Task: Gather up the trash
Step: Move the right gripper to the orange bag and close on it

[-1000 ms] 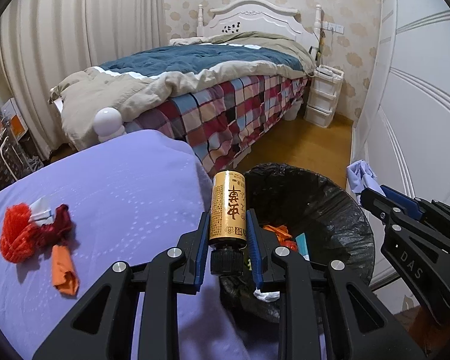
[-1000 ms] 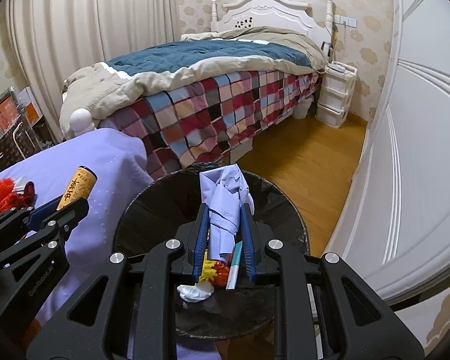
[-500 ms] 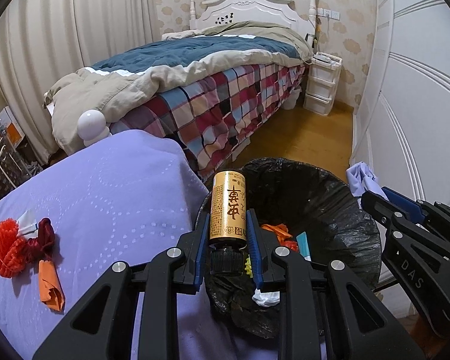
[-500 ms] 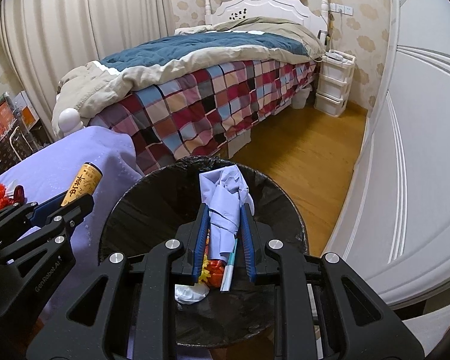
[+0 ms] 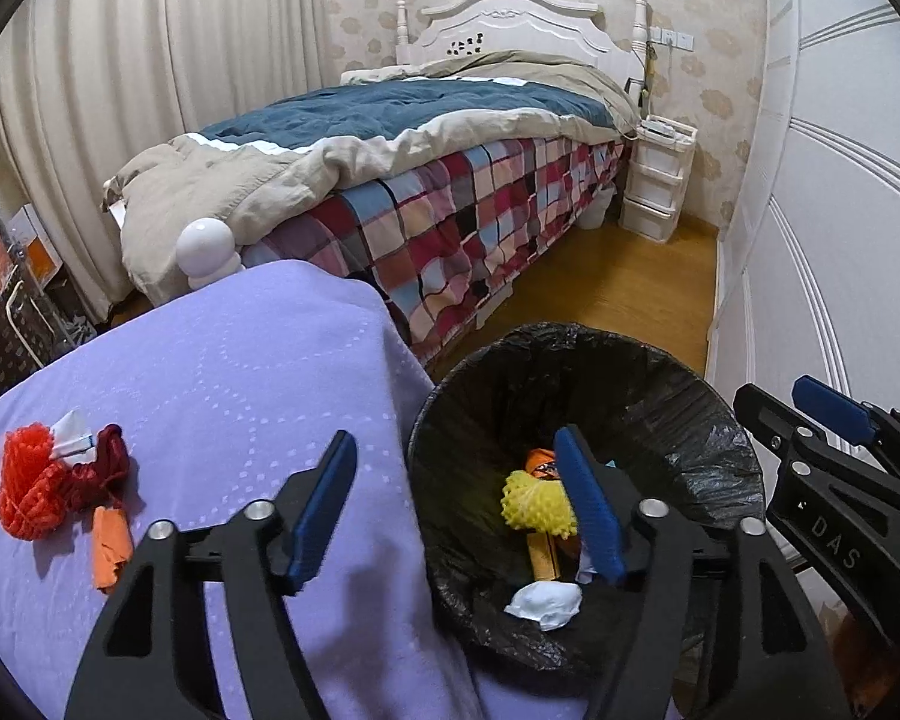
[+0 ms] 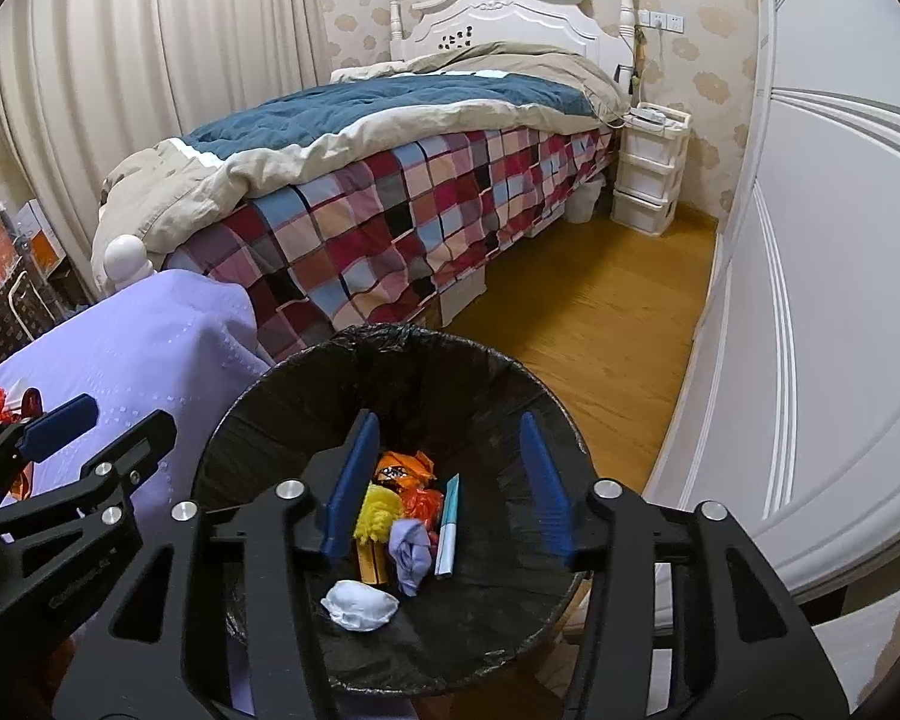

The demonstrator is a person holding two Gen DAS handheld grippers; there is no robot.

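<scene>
My left gripper point(image 5: 453, 438) hangs over the near-left rim of the black-bagged trash bin point(image 5: 660, 396), its jaws opening with nothing between them. The gold bottle point(image 5: 543, 561) lies in the bin under a yellow foam net point(image 5: 537, 504). My right gripper point(image 6: 448, 420) is above the bin point(image 6: 426, 372), jaws also opening and empty. The lavender cloth point(image 6: 411, 549) rests inside among the wrappers. On the purple-covered table point(image 5: 240, 372) lie an orange-red net point(image 5: 27, 492), a white paper scrap point(image 5: 72, 429), a dark red net point(image 5: 111, 456) and an orange wrapper point(image 5: 111, 546).
A bed point(image 5: 450, 210) with a checked cover stands beyond the table and bin. White wardrobe doors point(image 6: 810, 300) run along the right. Wooden floor point(image 6: 600, 324) lies between bed and doors. A white drawer unit point(image 5: 657, 180) sits by the headboard.
Both grippers went from shut to open. The gold bottle dropped out of the left one and the lavender cloth out of the right one, both into the bin.
</scene>
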